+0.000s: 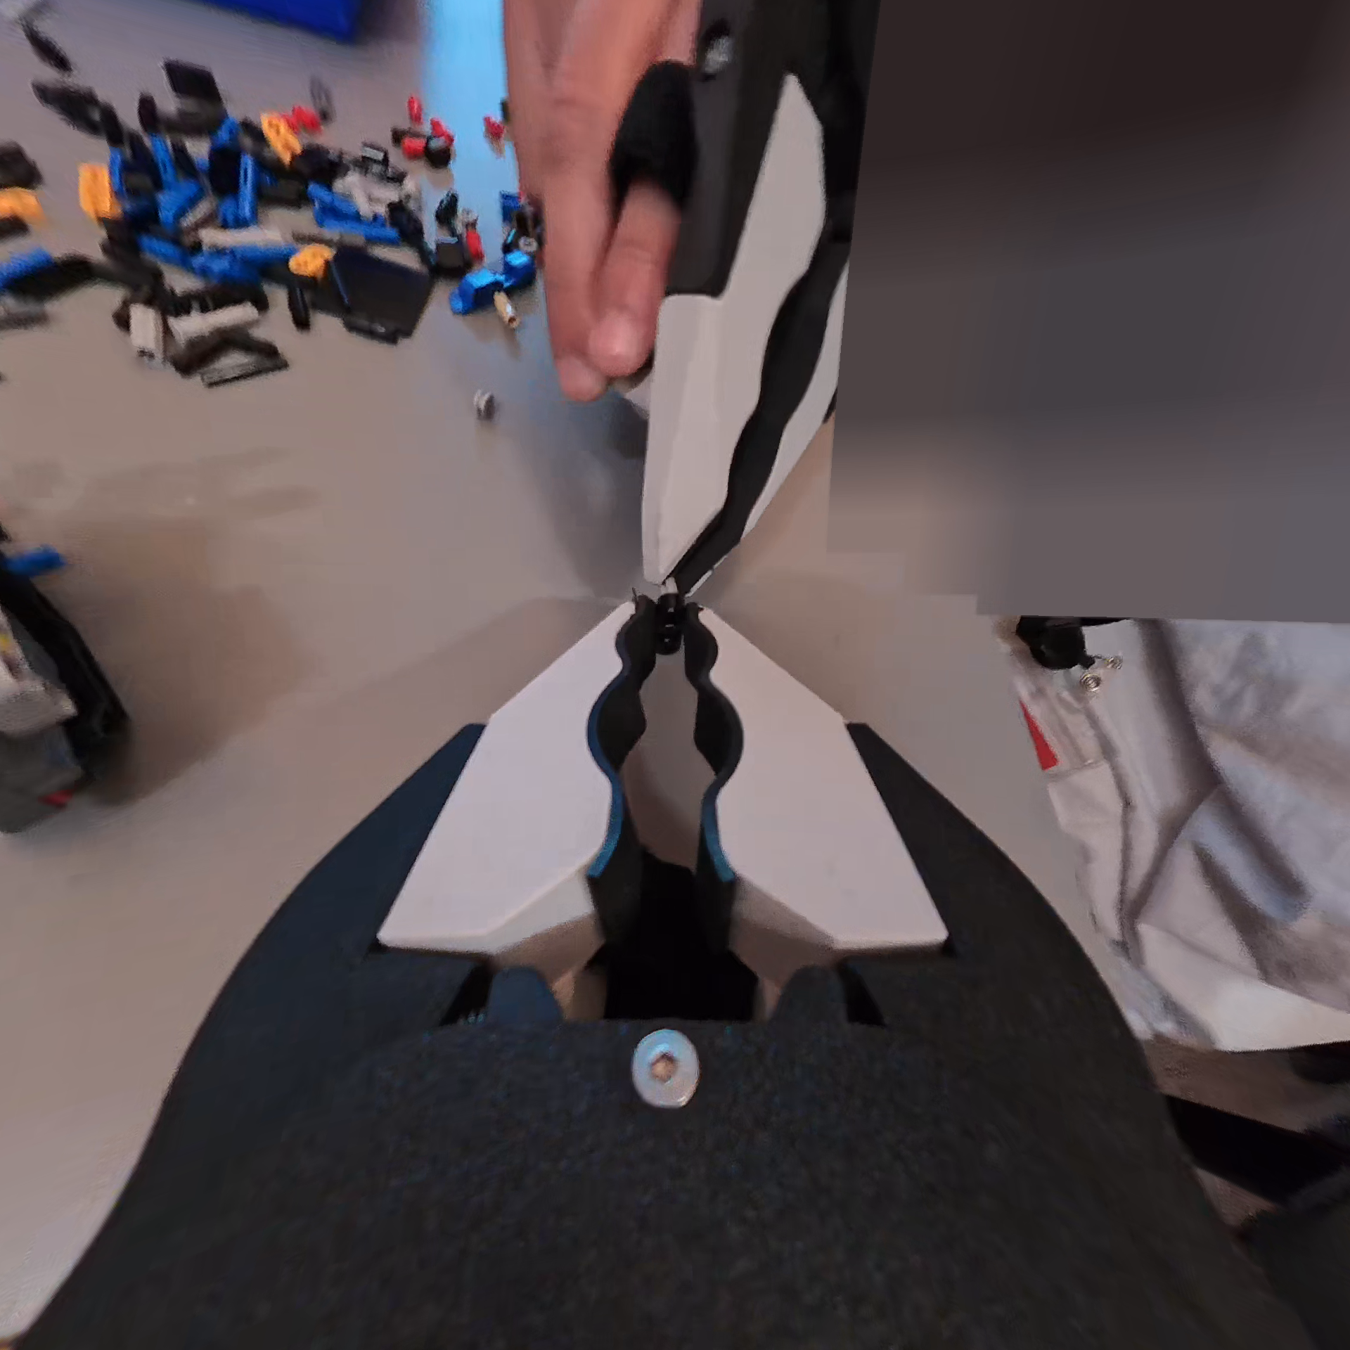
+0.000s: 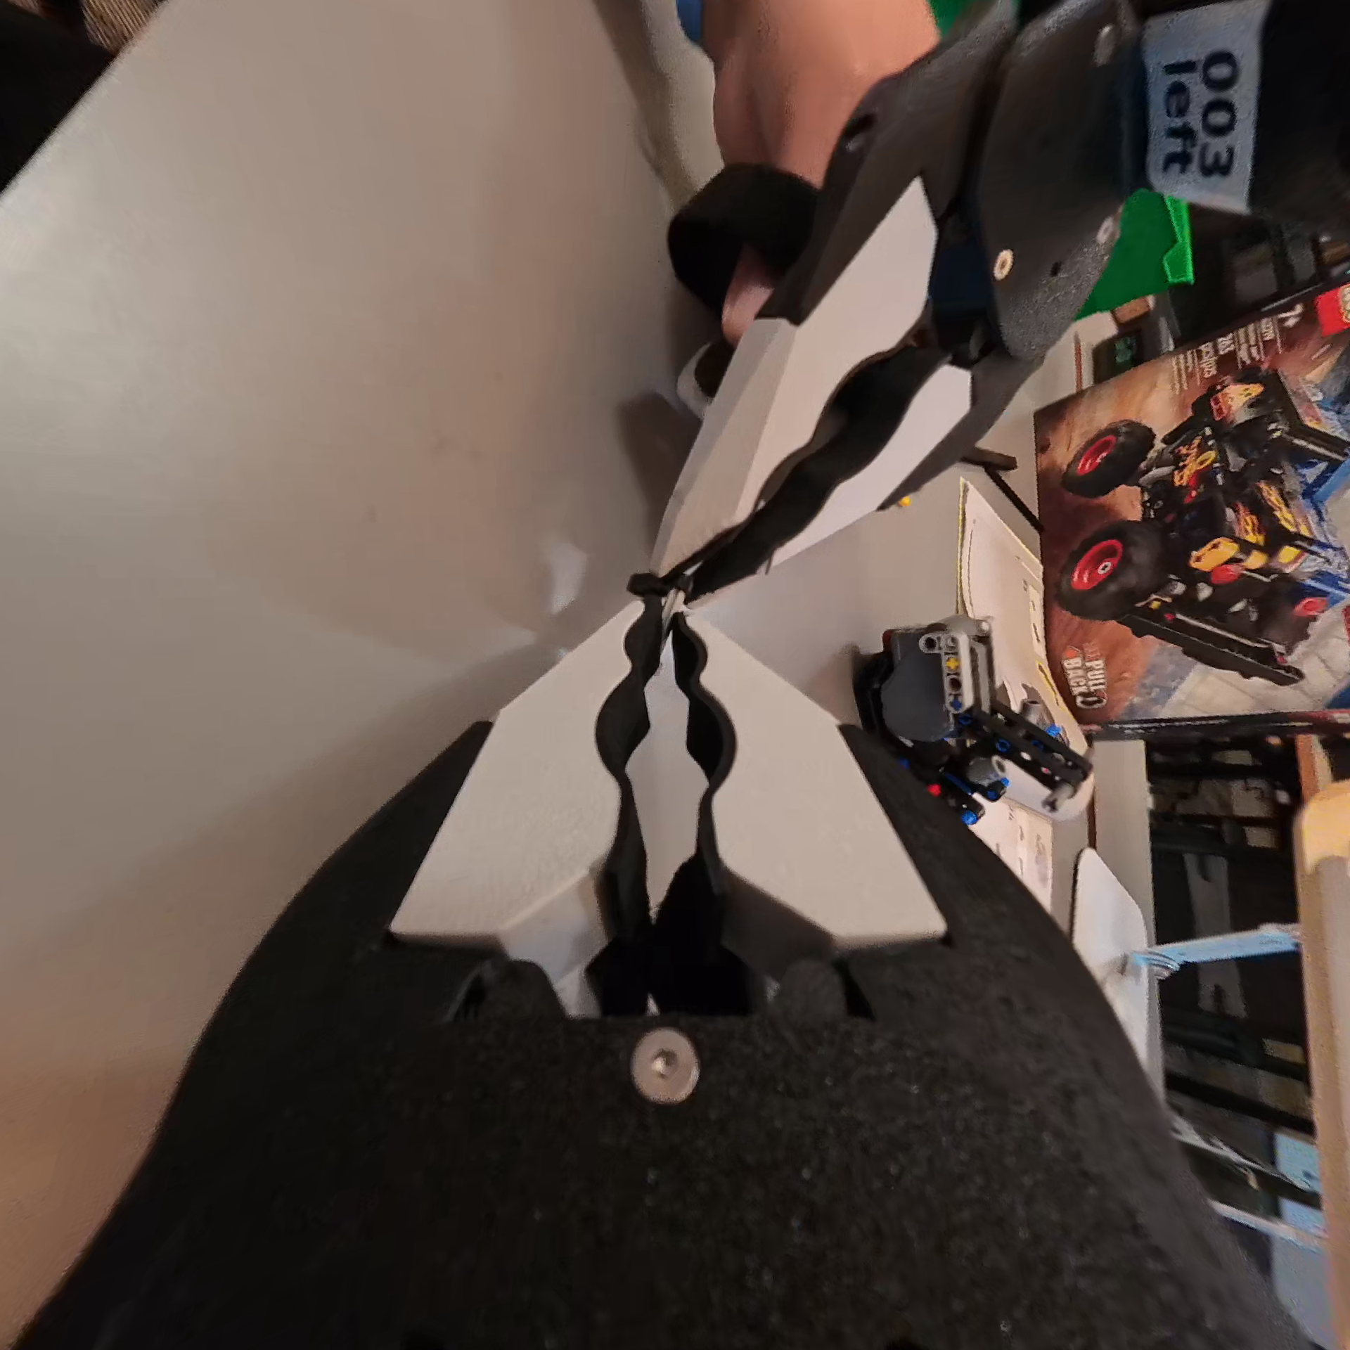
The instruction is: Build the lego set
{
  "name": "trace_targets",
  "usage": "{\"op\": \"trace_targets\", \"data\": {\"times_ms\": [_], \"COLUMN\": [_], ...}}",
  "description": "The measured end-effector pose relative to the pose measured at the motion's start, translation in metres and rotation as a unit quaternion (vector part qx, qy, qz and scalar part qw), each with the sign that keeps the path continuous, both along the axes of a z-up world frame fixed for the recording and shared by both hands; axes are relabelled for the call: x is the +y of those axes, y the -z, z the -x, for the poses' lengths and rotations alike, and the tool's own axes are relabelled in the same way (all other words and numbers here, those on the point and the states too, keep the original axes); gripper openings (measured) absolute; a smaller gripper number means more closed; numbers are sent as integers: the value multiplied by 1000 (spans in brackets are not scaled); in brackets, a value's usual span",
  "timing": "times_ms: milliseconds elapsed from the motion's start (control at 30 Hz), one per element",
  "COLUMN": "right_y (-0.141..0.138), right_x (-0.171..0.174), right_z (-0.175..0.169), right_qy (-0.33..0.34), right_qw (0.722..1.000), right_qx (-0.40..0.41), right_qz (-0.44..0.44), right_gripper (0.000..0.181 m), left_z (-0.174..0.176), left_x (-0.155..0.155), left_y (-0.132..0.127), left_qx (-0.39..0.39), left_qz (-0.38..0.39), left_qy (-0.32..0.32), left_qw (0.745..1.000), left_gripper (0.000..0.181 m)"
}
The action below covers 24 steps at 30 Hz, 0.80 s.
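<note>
My left gripper (image 1: 668, 617) is shut on a small black lego piece (image 1: 668, 637) pinched at its tips. In the right wrist view it comes in from the upper right, with the black piece (image 2: 646, 583) at its tips. My right gripper (image 2: 663, 617) is shut on a thin grey piece (image 2: 669, 603). In the left wrist view it (image 1: 673, 583) comes down from above, held by a hand (image 1: 599, 219). The two grippers meet tip to tip just above the pale table (image 1: 329, 584). The two small pieces touch; how they join is too small to tell.
A pile of loose blue, black, orange and red lego pieces (image 1: 219, 212) lies at the far left, with a stray grey piece (image 1: 483, 403) nearer. A partly built model (image 2: 971, 719) sits by the lego box (image 2: 1205, 511) and booklet (image 2: 997, 577). A crumpled plastic bag (image 1: 1205, 840) lies at the right. The grippers are tip to tip, or close to it.
</note>
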State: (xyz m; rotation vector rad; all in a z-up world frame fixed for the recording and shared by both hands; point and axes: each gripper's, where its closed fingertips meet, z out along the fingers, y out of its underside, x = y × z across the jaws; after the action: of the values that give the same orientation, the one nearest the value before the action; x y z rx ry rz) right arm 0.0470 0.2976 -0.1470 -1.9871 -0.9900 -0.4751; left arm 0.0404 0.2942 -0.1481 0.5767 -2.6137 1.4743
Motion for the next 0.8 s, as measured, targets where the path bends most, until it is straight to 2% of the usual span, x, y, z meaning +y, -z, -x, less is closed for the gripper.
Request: {"op": "trace_targets", "data": {"times_ms": [33,133,233,467,667,800], "right_y": [2,6,8,2,12,20], "right_x": [0,1,2,3,1,1], "right_z": [0,1,4,7,5,5], "right_qy": [1,7,7,-4,14,18], "right_qw": [1000,1000,1000,1000,996,995], "right_qx": [-5,-19,4,28,84,91], "right_qz": [3,10,16,-5,31,44], "right_gripper": [2,2,2,2,3,3], "left_z": [0,1,3,5,4,5], "left_x": [0,2,1,0,1,0], "left_y": [2,6,12,7,13,13], "left_qx": [16,25,21,30,4,0], "left_qz": [-2,-15,-35,-15,-41,-42], "left_qy": [-4,-11,-7,2,7,10], "left_qw": [1000,1000,999,999,999,999], "left_gripper": [6,6,6,6,6,6]}}
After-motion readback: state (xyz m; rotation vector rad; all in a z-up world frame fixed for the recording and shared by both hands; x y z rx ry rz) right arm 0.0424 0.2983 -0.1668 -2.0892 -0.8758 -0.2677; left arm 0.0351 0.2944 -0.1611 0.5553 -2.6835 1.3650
